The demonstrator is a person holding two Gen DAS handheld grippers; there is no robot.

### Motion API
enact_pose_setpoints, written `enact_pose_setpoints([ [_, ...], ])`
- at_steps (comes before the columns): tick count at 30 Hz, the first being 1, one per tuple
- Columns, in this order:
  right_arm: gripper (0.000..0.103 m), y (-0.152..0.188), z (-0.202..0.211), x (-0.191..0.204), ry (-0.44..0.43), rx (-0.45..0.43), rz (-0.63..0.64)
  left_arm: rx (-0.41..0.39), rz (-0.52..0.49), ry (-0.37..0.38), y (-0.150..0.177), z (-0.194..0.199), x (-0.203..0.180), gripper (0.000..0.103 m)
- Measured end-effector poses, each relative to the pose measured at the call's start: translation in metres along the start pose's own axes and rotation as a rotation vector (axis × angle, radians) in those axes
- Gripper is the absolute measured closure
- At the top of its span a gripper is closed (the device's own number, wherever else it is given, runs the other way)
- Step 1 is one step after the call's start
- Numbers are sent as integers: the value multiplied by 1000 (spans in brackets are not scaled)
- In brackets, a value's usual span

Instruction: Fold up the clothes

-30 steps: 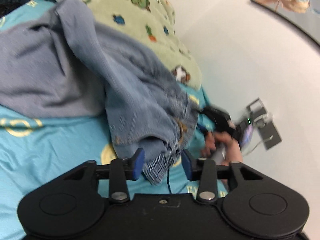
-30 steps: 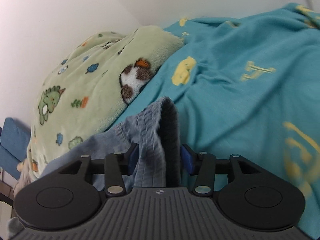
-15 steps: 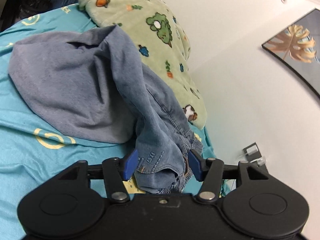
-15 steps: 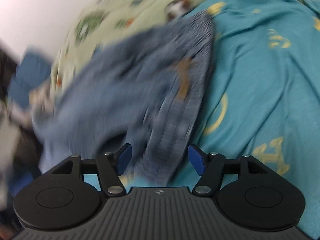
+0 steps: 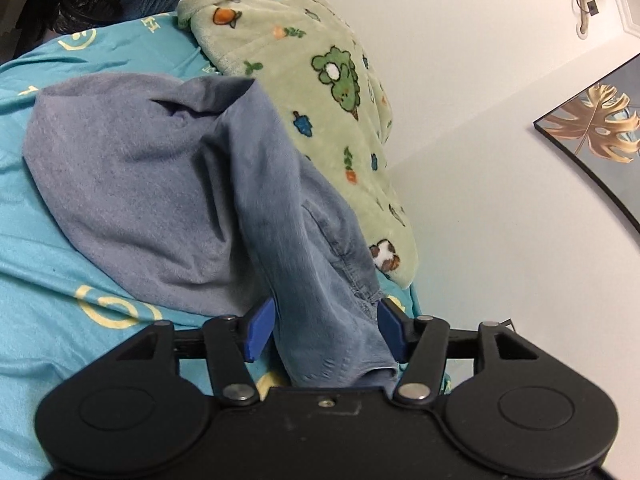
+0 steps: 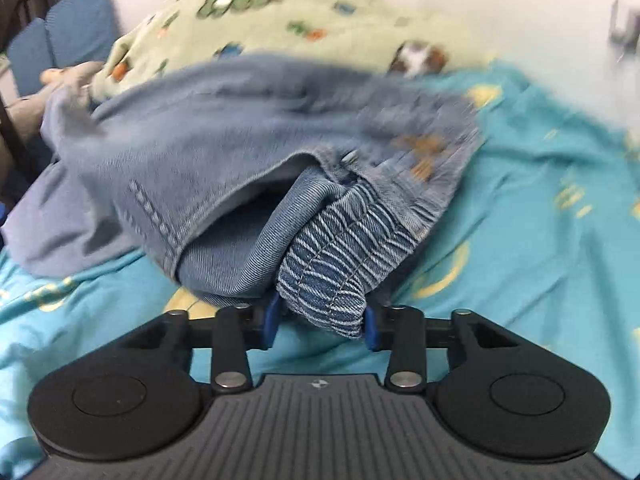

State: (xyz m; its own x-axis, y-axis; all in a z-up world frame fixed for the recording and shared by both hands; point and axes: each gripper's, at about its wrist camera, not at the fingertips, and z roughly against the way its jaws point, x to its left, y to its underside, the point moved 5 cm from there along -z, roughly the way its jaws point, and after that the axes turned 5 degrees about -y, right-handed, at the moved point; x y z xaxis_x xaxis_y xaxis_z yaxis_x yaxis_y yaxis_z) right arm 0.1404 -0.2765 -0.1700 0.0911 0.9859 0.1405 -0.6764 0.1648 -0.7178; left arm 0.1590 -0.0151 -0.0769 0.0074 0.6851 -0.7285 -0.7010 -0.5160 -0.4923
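Observation:
A pair of blue denim jeans (image 5: 288, 208) lies bunched on the teal bedsheet (image 5: 48, 320). In the left wrist view a fold of the jeans runs between the blue pads (image 5: 260, 328) of my left gripper (image 5: 326, 330), whose jaws stand wide with cloth between them. In the right wrist view the jeans (image 6: 224, 132) are lifted, and the striped waistband (image 6: 332, 264) sits between the pads of my right gripper (image 6: 320, 322), which presses on it.
A green fleece blanket (image 5: 320, 80) with animal prints lies behind the jeans against the white wall; it also shows in the right wrist view (image 6: 256, 12). A framed leaf picture (image 5: 596, 136) hangs on the wall. Blue cushions (image 6: 60, 36) stand at the far left.
Both grippers have pulled back with the jeans, spreading them across the bed. The left gripper's jaws stand wider than a second ago. The right view swung from the wall side toward the cushions.

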Motion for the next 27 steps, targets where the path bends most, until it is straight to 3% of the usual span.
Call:
enact_pose_setpoints([
  [4,72,-17,23,-14,90,-60,22,-22,-18,-7,-1,5,-2,50],
  [6,81,-25,30,-25,115,-69,17,-22,-18,-2,-1,6,-3,50],
  [12,86,-42,51,-72,255,-99,43,-31,-28,17,-1,8,-7,50],
  [15,85,-40,43,-107,301,-44,-11,-28,-27,21,0,8,-6,50],
  [17,84,-29,33,-127,273,39,-98,-22,-31,16,1,7,-6,50],
  [20,76,-9,13,-144,232,122,-230,-10,-44,-3,3,5,-5,50],
  [23,73,-6,17,-142,229,96,-283,-10,-64,-31,5,5,-5,49],
  [25,62,-6,29,-137,234,48,-292,-12,-80,-58,7,6,-5,48],
  [27,39,-5,44,-132,287,-19,-265,-19,-94,-82,8,7,-5,48],
])
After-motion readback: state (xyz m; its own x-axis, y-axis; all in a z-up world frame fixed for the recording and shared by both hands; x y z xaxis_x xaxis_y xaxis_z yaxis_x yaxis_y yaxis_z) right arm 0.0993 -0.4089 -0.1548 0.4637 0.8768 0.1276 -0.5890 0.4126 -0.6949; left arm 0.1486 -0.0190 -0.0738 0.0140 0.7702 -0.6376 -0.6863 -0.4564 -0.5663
